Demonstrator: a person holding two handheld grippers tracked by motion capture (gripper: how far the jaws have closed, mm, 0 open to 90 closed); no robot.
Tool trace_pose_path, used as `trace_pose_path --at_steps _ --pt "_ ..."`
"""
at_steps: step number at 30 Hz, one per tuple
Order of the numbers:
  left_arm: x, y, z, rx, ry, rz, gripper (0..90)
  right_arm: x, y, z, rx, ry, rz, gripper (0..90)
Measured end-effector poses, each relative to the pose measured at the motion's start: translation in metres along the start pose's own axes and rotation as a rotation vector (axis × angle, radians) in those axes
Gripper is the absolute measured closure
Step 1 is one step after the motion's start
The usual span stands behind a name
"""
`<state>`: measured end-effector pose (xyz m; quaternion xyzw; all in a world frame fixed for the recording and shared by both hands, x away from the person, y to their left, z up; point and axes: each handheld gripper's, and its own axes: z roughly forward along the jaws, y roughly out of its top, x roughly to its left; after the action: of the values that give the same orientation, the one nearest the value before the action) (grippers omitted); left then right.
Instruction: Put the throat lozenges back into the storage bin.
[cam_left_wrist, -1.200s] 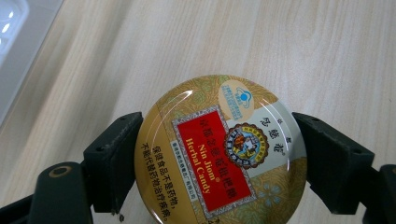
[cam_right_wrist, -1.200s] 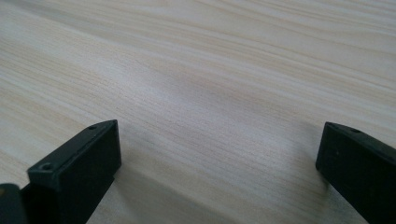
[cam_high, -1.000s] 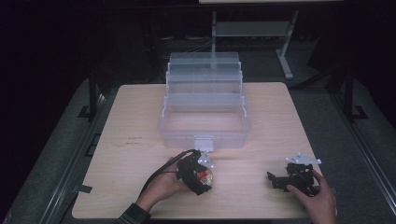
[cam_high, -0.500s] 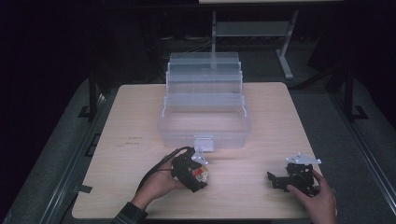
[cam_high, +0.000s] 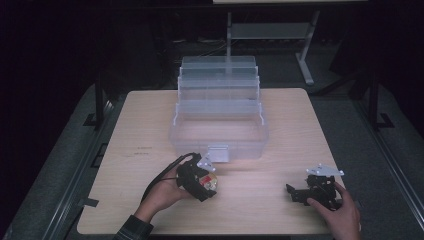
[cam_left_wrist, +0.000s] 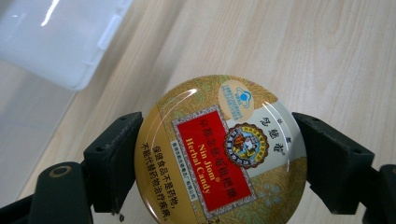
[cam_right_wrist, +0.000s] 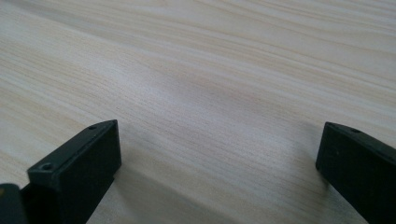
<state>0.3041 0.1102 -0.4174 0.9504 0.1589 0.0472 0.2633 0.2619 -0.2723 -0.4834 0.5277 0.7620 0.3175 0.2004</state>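
the left gripper (cam_left_wrist: 219, 154) has its jaws closed against the two sides of a round candy tin (cam_left_wrist: 220, 151), a gold lid with a red label reading herbal candy; both black pads press on the rim, and the tin looks to be lifted a little off the wood, though how far above it i cannot tell. in the high view the same tin (cam_high: 207, 183) sits in the left gripper (cam_high: 202, 181) just in front of the clear plastic tool box (cam_high: 220, 127), near its latch, with the person's left hand (cam_high: 162, 192) behind it.

the right gripper (cam_right_wrist: 217, 163) has its jaws spread wide with nothing between them — just bare wood grain of the bench (cam_right_wrist: 210, 70). in the high view it (cam_high: 300, 192) rests low near the front right of the bench (cam_high: 285, 120), well apart from the tin and the box, held by the right hand (cam_high: 337, 212).

the box stands open, its tiered trays stepped back and the lower tub looking empty. so, as i read it, the pick-up is done — the tin is gripped — and what is left is to carry it over the front wall, set it inside the tub and let go. closing the box may follow, probably needing the idle right gripper.
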Motion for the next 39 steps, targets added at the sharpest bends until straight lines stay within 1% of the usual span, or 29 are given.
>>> trace_pose_path --at_steps 2,3,4,10,16,21,23,27,39 --pt "0.001 0.000 -0.002 0.006 0.001 0.006 19.3 0.000 0.000 0.000 0.000 0.000 0.000 0.0" --pt "0.002 -0.001 -0.003 0.002 0.001 -0.001 19.3 0.000 0.000 0.000 0.000 0.000 0.000 0.0" --pt "0.003 -0.001 -0.004 0.006 0.001 0.000 19.3 0.000 0.000 0.000 0.000 0.000 0.000 0.0" --pt "0.009 -0.004 -0.015 -0.006 0.029 -0.012 19.3 0.000 0.000 0.000 0.000 0.000 0.000 0.0" --pt "0.015 -0.007 -0.024 -0.015 0.044 -0.029 19.3 0.000 0.000 0.000 0.000 0.000 0.000 0.0" --pt "0.018 -0.009 -0.029 -0.018 0.055 -0.034 19.3 0.000 0.000 0.000 0.000 0.000 0.000 0.0" --pt "0.019 -0.008 -0.031 -0.022 0.059 -0.041 19.3 0.000 0.000 0.000 0.000 0.000 0.000 0.0" --pt "0.023 -0.006 -0.036 -0.028 0.068 -0.042 19.3 0.000 0.000 0.000 0.000 0.000 0.000 0.0" --pt "0.031 0.004 -0.050 -0.033 0.080 -0.037 19.3 0.000 0.000 0.000 0.000 0.000 0.001 0.0"
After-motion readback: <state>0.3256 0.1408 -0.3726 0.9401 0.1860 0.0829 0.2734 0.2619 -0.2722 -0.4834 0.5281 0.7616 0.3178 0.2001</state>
